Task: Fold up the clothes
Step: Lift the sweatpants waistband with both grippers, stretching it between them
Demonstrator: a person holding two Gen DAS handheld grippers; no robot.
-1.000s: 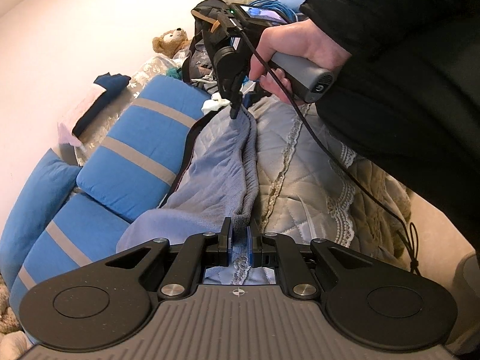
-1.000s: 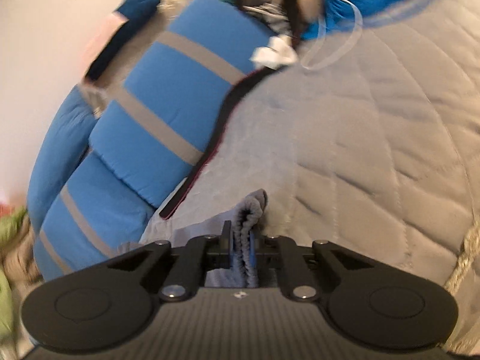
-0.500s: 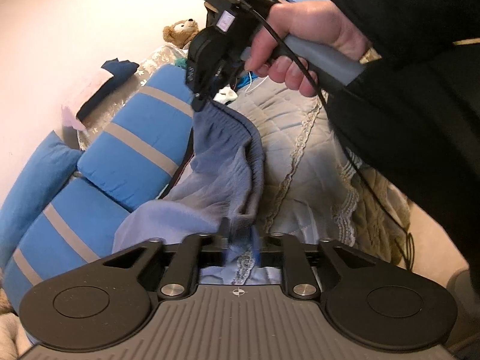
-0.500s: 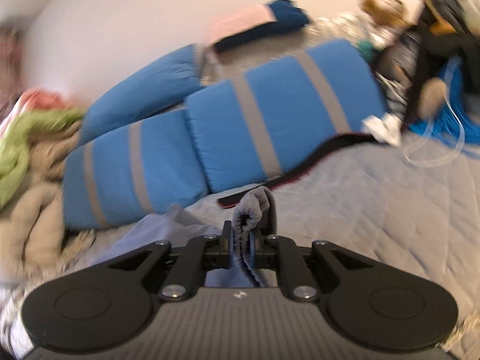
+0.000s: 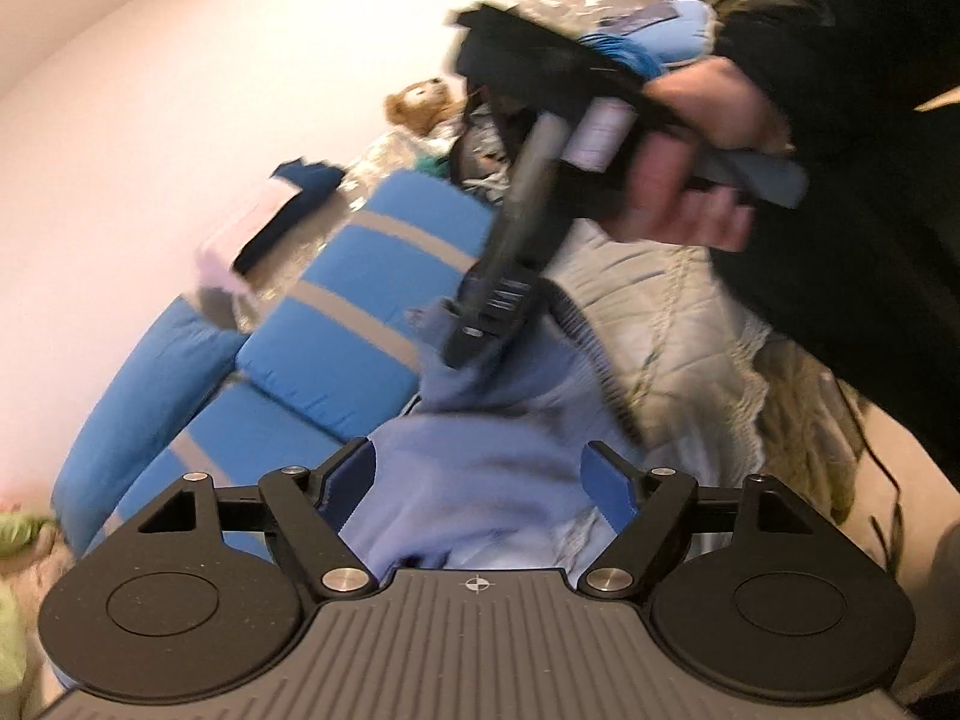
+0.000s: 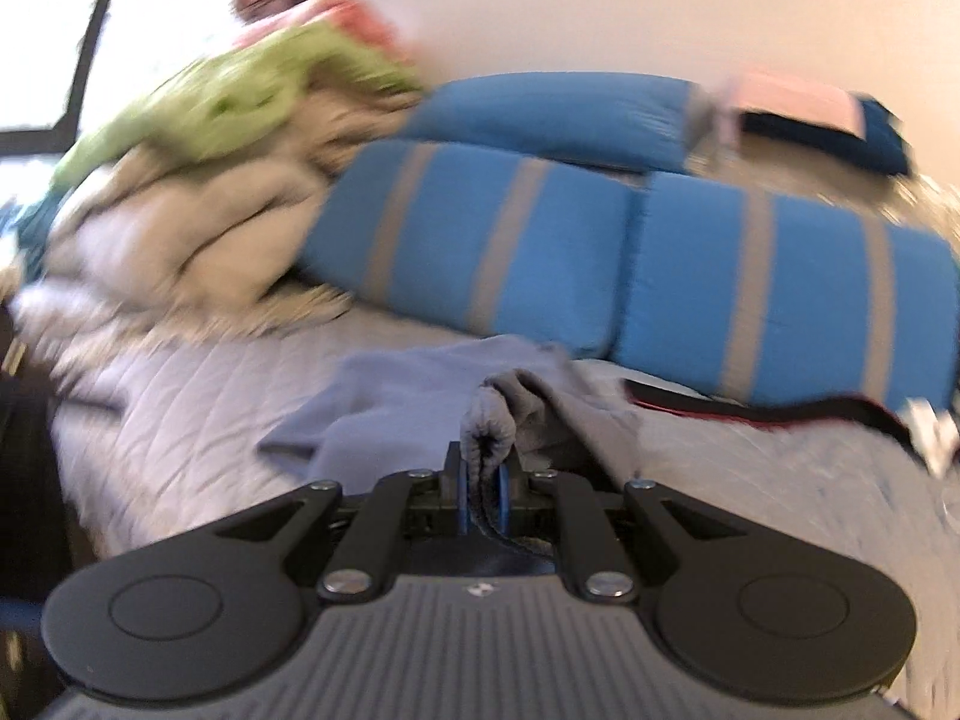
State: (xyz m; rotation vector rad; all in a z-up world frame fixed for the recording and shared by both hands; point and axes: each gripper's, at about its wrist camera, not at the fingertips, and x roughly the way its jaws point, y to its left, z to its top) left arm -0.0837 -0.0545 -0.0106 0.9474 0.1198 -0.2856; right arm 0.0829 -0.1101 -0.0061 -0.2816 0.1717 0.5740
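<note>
A light blue-grey garment (image 5: 480, 468) lies bunched on the quilted bed; it also shows in the right wrist view (image 6: 414, 396). My left gripper (image 5: 483, 489) is open, its blue pads wide apart above the cloth. My right gripper (image 6: 483, 495) is shut on the garment's ribbed waistband (image 6: 489, 426). In the left wrist view the right gripper (image 5: 474, 354) comes down from the upper right in a hand, its tip in the cloth just beyond my left fingers.
Blue pillows with grey stripes (image 6: 630, 252) line the wall behind the garment. A heap of beige and green laundry (image 6: 198, 180) lies at the left. A dark strap (image 6: 750, 411) lies on the grey quilt (image 6: 180, 420). A teddy bear (image 5: 420, 105) sits by the wall.
My left gripper has opened and let go of the garment. My right gripper, still shut on the waistband, has swung left and come close to the left gripper, bunching the cloth.
</note>
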